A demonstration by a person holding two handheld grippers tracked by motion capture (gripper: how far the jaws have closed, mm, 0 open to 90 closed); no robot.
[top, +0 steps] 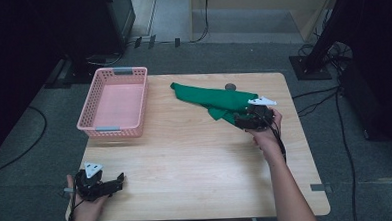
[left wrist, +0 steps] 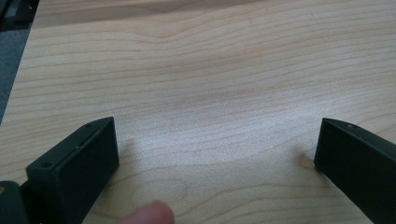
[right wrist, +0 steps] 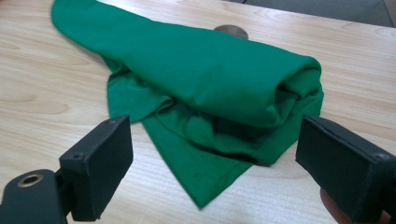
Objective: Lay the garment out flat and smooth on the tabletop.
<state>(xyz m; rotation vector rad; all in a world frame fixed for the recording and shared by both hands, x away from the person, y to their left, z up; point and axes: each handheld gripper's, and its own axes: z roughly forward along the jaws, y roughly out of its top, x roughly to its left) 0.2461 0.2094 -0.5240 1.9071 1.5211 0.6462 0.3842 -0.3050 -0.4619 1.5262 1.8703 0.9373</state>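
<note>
Right tool [top: 243, 120] open at green cloth [top: 214, 100], pink basket [top: 94, 95] apart, nothing inside

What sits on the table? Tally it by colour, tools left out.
Green: 1, the crumpled green cloth
Pink: 1, the pink plastic basket
Dark: 1, a small round disc behind the cloth
Total: 3

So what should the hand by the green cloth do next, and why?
Probably ease the right gripper forward a little and close it. Its jaws stand open just short of the green cloth, whose rolled end lies on the table between them, not yet pinched.
</note>
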